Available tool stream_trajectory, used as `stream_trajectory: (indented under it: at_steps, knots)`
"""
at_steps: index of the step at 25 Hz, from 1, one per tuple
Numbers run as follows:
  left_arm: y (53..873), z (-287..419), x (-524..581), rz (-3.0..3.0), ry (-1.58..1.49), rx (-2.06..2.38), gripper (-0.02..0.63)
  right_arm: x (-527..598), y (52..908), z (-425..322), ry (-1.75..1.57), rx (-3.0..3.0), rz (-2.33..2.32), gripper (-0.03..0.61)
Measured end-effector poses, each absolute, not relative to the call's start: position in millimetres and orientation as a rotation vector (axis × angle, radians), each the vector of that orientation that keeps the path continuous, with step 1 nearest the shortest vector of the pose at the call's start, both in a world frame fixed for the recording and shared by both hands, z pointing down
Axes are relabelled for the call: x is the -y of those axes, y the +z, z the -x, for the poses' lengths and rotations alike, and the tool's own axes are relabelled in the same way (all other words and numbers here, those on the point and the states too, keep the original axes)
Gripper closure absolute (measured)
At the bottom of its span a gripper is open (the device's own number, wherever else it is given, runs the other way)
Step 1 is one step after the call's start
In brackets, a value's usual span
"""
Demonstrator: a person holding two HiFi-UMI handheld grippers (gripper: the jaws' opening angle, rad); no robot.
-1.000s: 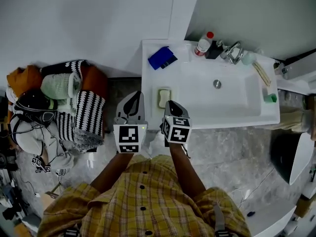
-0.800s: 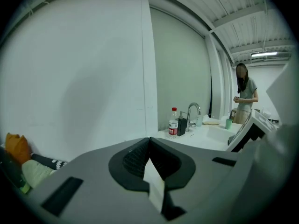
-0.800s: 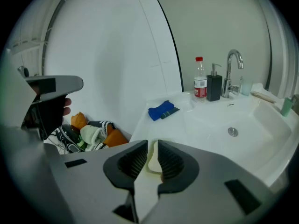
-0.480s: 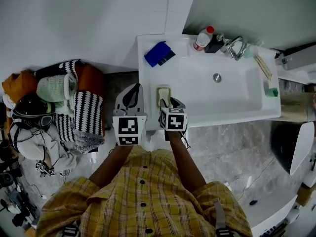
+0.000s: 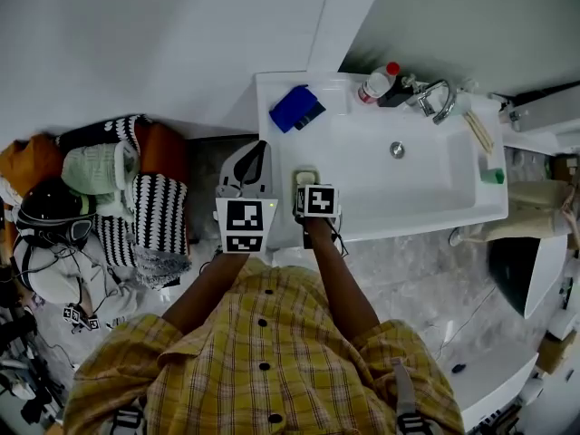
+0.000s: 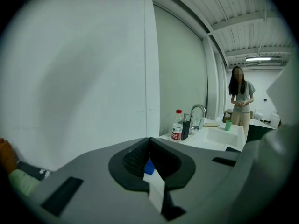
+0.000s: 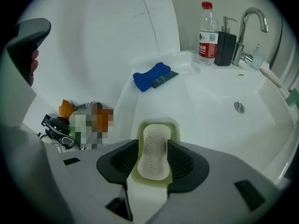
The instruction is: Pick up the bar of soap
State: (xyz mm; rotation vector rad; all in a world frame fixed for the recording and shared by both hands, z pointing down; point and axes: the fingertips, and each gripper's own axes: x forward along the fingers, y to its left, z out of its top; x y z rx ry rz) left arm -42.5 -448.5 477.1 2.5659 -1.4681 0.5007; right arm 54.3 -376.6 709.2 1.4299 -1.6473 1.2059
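Left gripper (image 6: 148, 146) hangs just off the sink (image 7: 210, 92) left edge, jaws together, holding nothing. Right gripper (image 7: 152, 143) has its jaws spread, straddling the bar of soap (image 7: 153, 160), which lies in its green dish (image 7: 175, 125) on the sink's left ledge. Looks like pre-grasp. Next: squeeze evenly, lift straight. A slick bar may squirt out.

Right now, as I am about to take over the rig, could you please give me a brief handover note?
Left gripper: jaws shut, empty, held left of the sink.
Right gripper: jaws open, one on each side of the bar of soap; I cannot tell whether they touch it.
Soap: lying in the green soap dish on the sink's left ledge.
Done: right gripper lined up on the soap.
Left: close the jaws and lift.
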Motion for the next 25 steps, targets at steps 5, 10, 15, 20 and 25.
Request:
stream_trajectory:
  at_steps: [5, 10, 15, 20, 25]
  knots:
    - [478.6, 50.0, 460.1, -2.570, 0.492, 1.453, 0.601, 381.3, 727.3, -55.5, 1.223, 1.561, -1.399, 0.391]
    - [474.6, 54.4, 470.8, -2.573, 0.481, 1.451, 0.601, 387.6, 738.1, -47.7, 1.176, 1.514, -1.361, 0.390]
    - [474.5, 56.2, 472.9, -2.584, 0.493, 1.436, 0.601, 388.8, 740.0, -43.2, 1.206, 1.455, -1.295, 0.391]
    - [473.3, 54.1, 472.8, -2.602, 0.490, 1.413, 0.601, 388.2, 744.5, -44.5, 1.231, 1.433, -1.249, 0.391]
    - [469.4, 51.0, 474.8, -2.616, 0.480, 1.410, 0.601, 389.1, 744.4, -47.9, 1.257, 1.421, -1.280, 0.390]
